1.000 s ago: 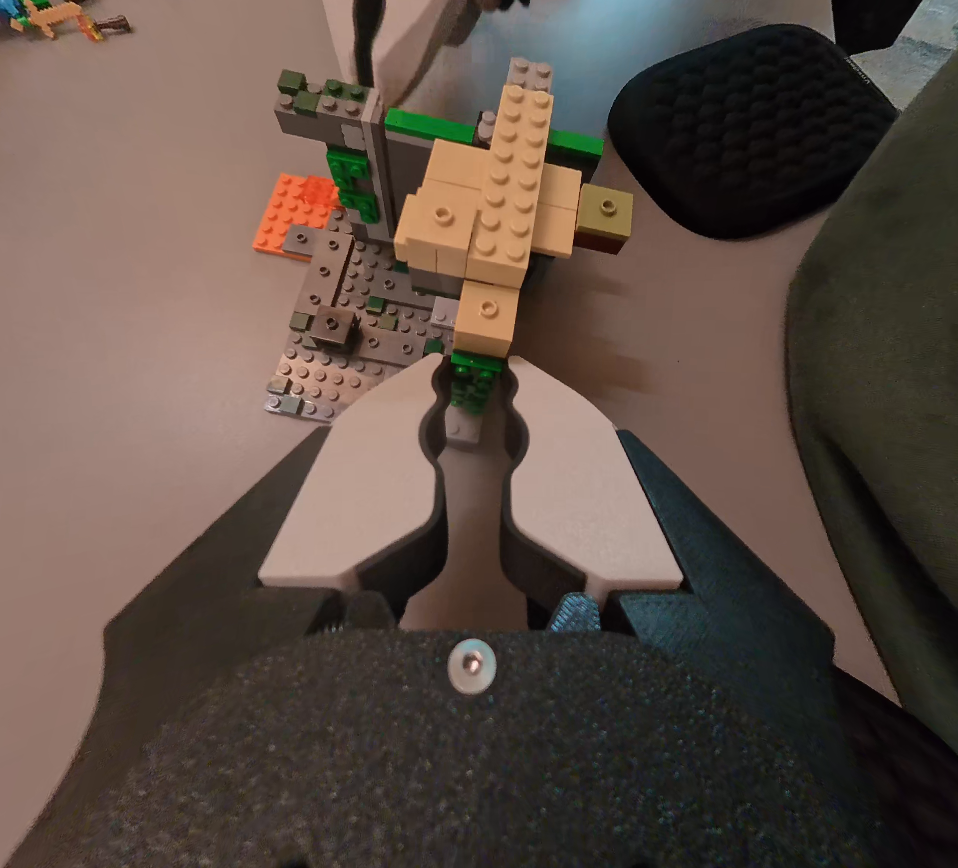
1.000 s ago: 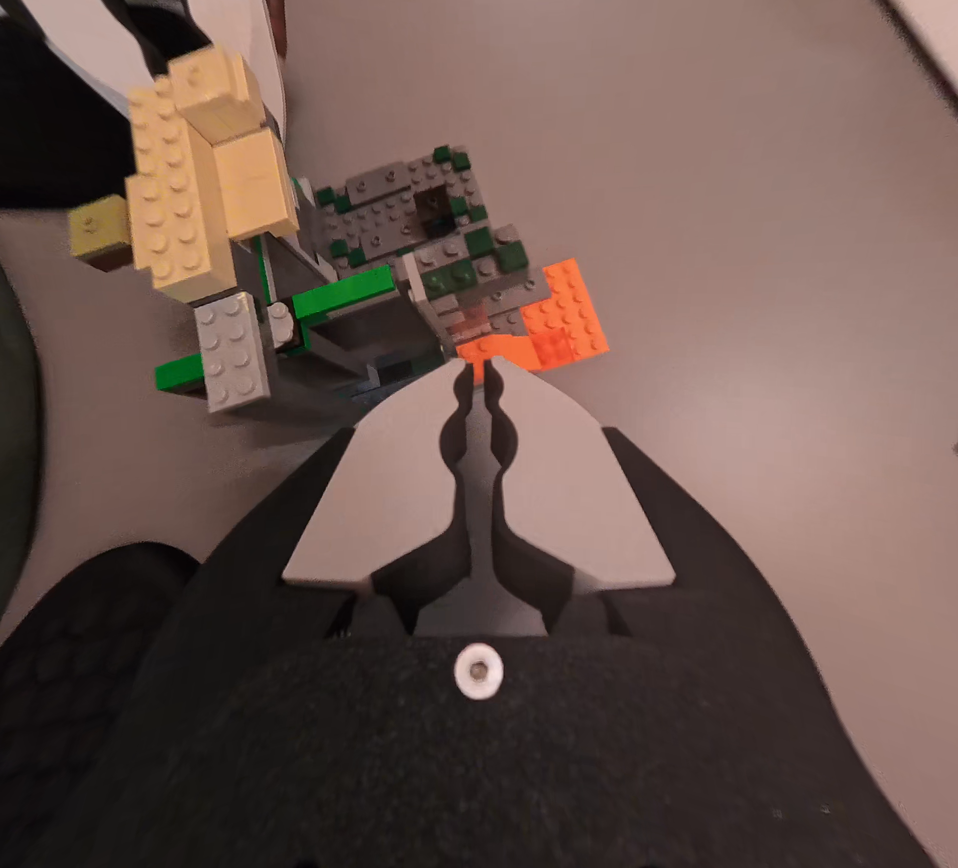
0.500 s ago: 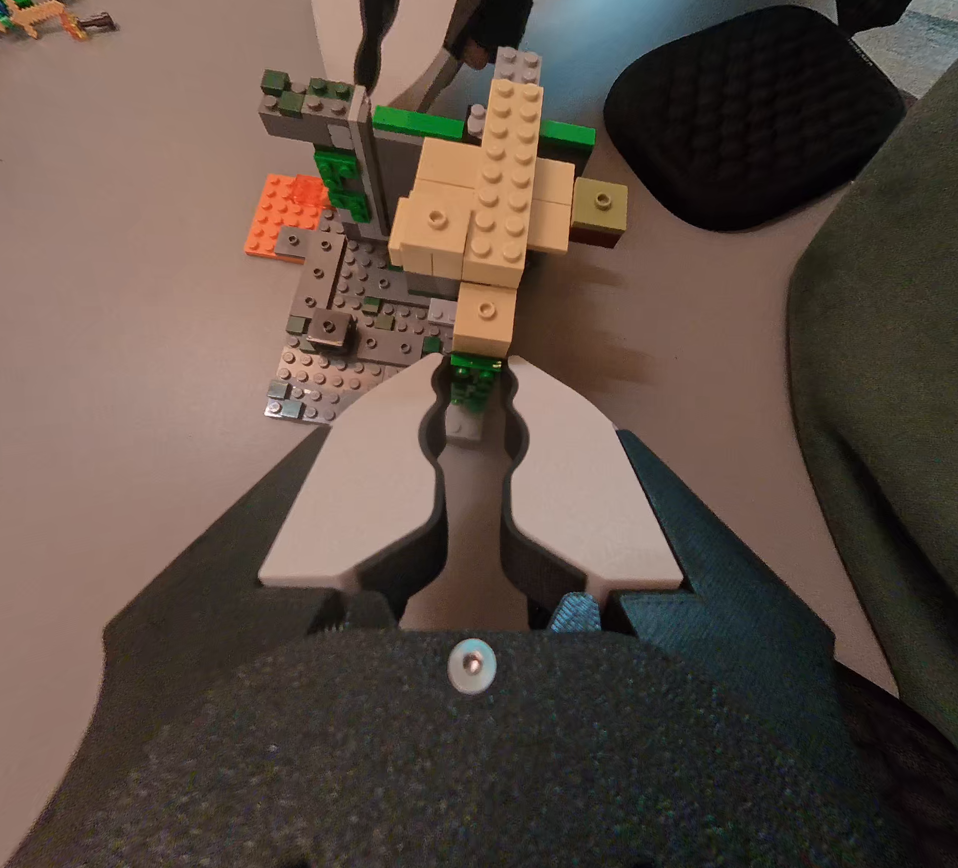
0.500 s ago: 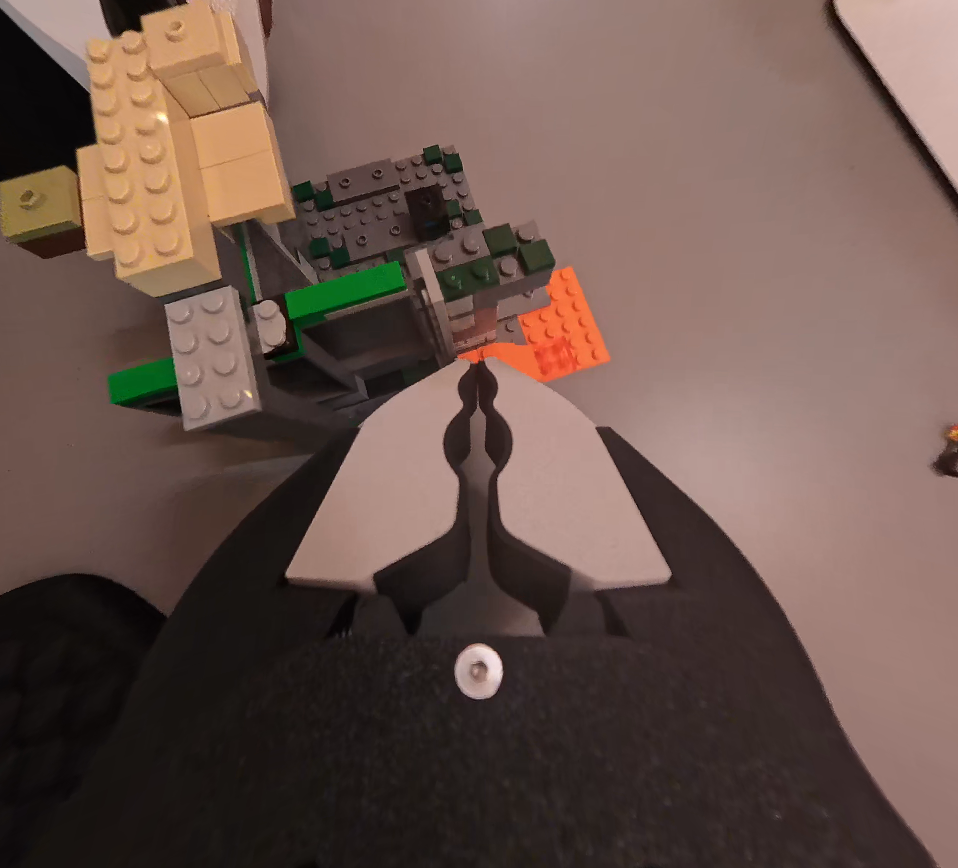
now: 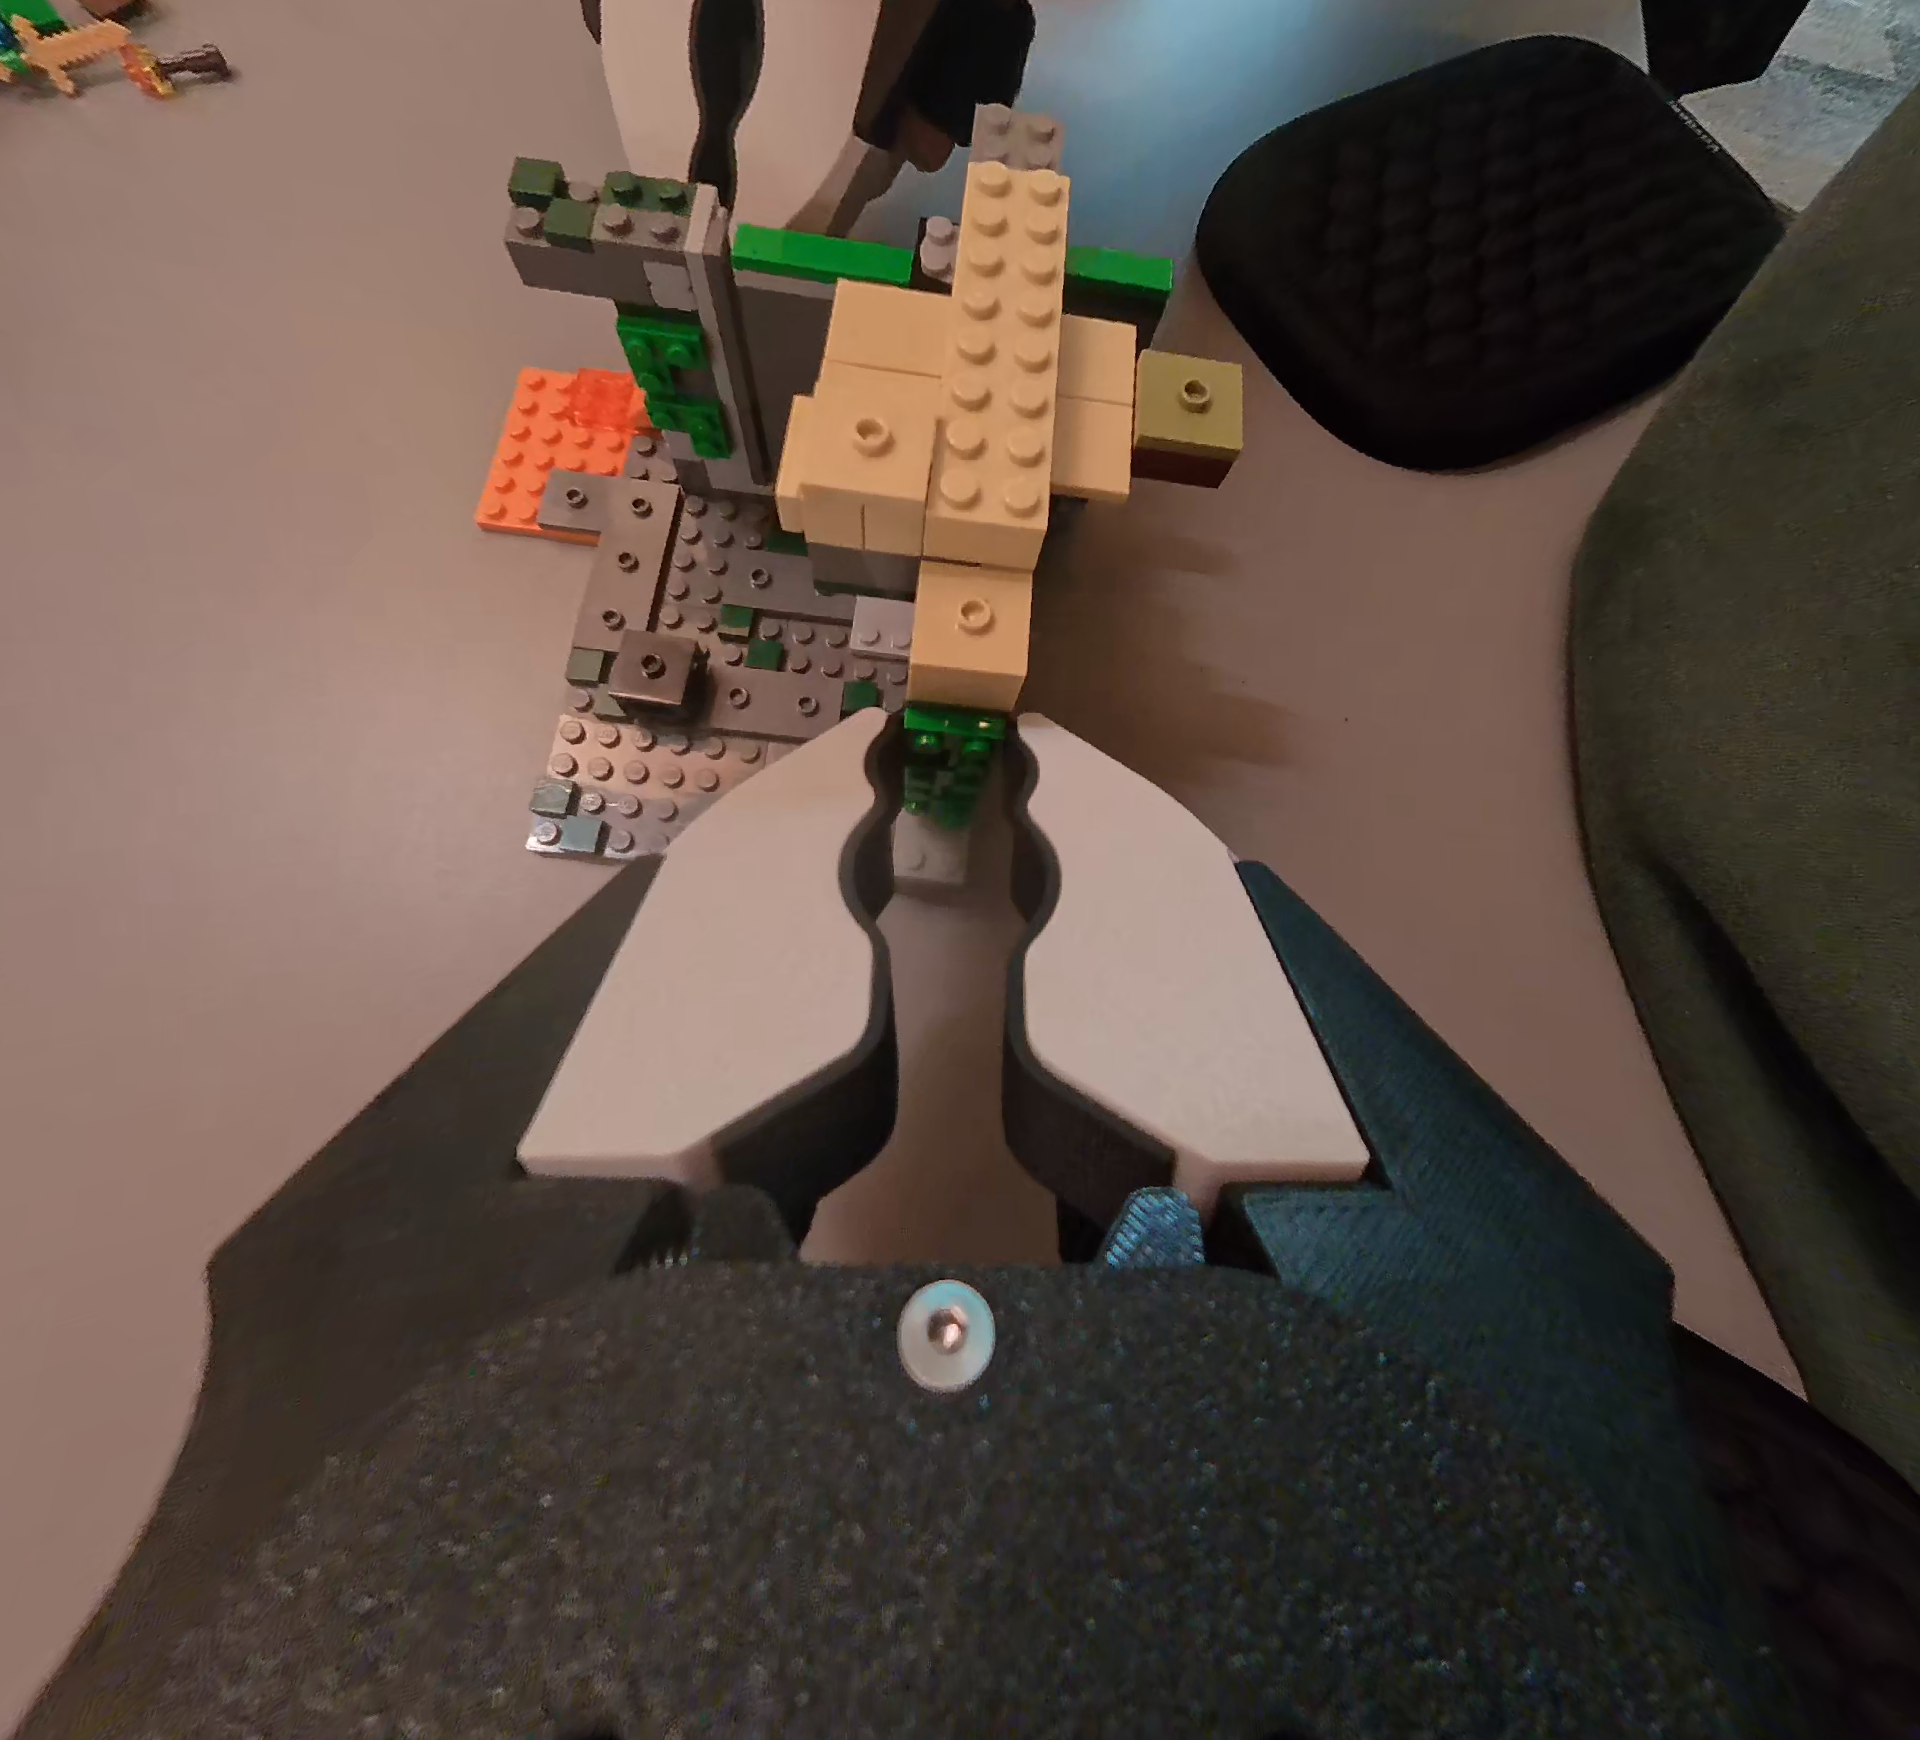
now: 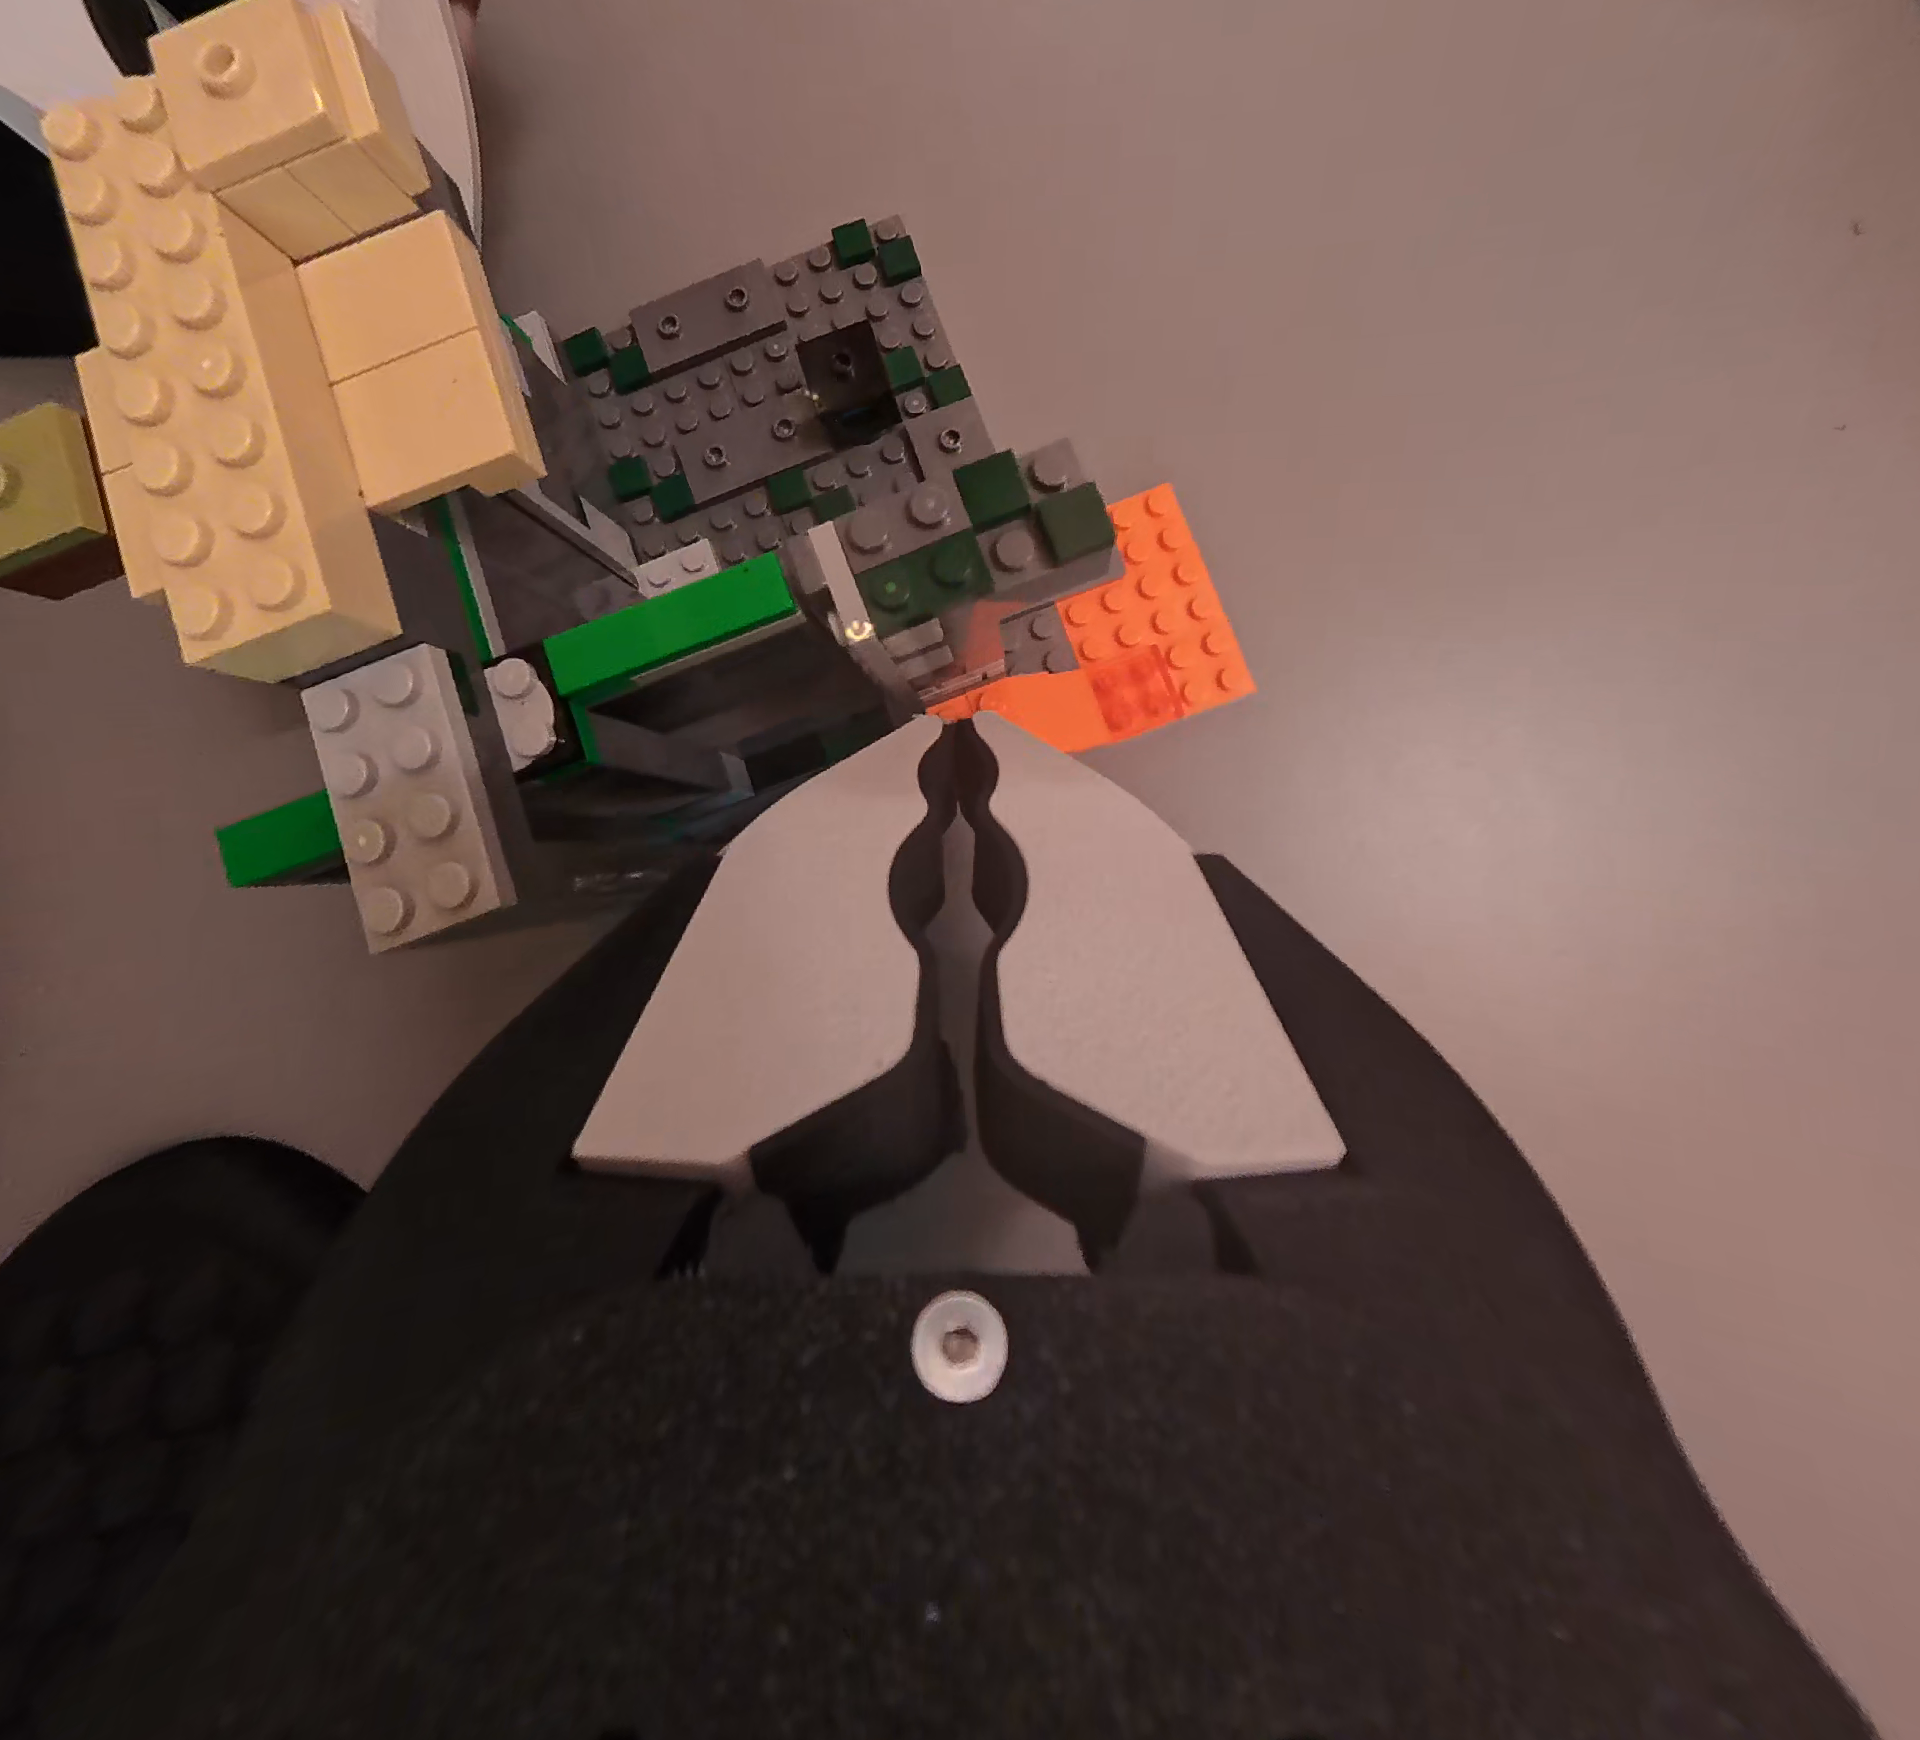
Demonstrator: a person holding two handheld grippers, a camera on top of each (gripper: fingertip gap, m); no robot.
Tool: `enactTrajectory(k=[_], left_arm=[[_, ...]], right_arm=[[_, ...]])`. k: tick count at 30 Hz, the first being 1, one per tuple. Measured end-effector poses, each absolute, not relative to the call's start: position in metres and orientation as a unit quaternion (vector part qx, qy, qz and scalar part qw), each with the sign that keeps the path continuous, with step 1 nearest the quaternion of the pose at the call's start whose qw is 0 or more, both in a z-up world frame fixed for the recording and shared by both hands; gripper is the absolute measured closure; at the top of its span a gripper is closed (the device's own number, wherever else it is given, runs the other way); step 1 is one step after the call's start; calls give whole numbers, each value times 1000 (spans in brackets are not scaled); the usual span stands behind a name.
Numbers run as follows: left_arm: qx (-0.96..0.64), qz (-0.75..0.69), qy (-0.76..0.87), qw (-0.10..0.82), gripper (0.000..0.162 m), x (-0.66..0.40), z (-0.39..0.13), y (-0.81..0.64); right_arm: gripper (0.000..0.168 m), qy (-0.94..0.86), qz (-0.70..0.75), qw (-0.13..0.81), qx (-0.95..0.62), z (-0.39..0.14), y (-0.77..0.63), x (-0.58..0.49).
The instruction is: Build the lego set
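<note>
The lego set (image 5: 831,485) stood upright on the table. It had a grey studded base plate (image 5: 665,755) with dark green tiles, an orange plate (image 5: 540,454) at one corner, grey walls with green strips, and a tan brick top (image 5: 977,402).

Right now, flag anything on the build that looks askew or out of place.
The tan block cluster overhangs the gray baseplate, cantilevered on a narrow green column pinched by the left gripper. Otherwise nothing spilled or broken.

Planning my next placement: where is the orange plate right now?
The orange plate lies flat on the table at the model's far-left corner in the left wrist view, beside the grey baseplate; in the right wrist view it sits just beyond the right claw.
</note>
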State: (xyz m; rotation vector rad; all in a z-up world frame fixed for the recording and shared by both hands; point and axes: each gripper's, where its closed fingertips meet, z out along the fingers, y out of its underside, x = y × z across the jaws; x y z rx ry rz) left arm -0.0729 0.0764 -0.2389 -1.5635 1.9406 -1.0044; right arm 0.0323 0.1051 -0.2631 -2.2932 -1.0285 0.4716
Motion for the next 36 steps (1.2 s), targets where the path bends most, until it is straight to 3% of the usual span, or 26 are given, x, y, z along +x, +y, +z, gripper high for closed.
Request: enactTrajectory(k=[6, 7, 11, 13, 16, 20, 26, 31, 36], left_arm=[[-562, -364, 708, 227, 145, -76, -239, 79], [-561, -364, 708, 227, 145, -76, -239, 80], [-552, -368, 713, 227, 145, -76, -238, 80], [-546, -368, 717, 228, 145, -76, -238, 80], [-532, -369, 726, 230, 145, -76, -239, 80], [-512, -372, 739, 230, 145, -78, -239, 81], [-530, -353, 734, 236, 147, -80, -242, 101], [-610, -328, 666, 278, 148, -72, -240, 138], [-635, -342, 597, 351, 142, -71, -206, 134]], right_arm=[[167, -403, 172, 375, -817, -243, 109, 40], [140, -420, 157, 377, -810, -245, 110, 43], [106, -481, 130, 371, -784, -258, 115, 43], [99, -506, 120, 366, -772, -264, 118, 38], [102, -524, 116, 350, -768, -275, 125, 35], [138, -504, 180, 340, -773, -281, 119, 29], [140, -441, 102, 329, -829, -280, 105, 40], [141, -272, 32, 323, -906, -279, 79, 46], [141, -185, -13, 354, -917, -279, 62, 46]])
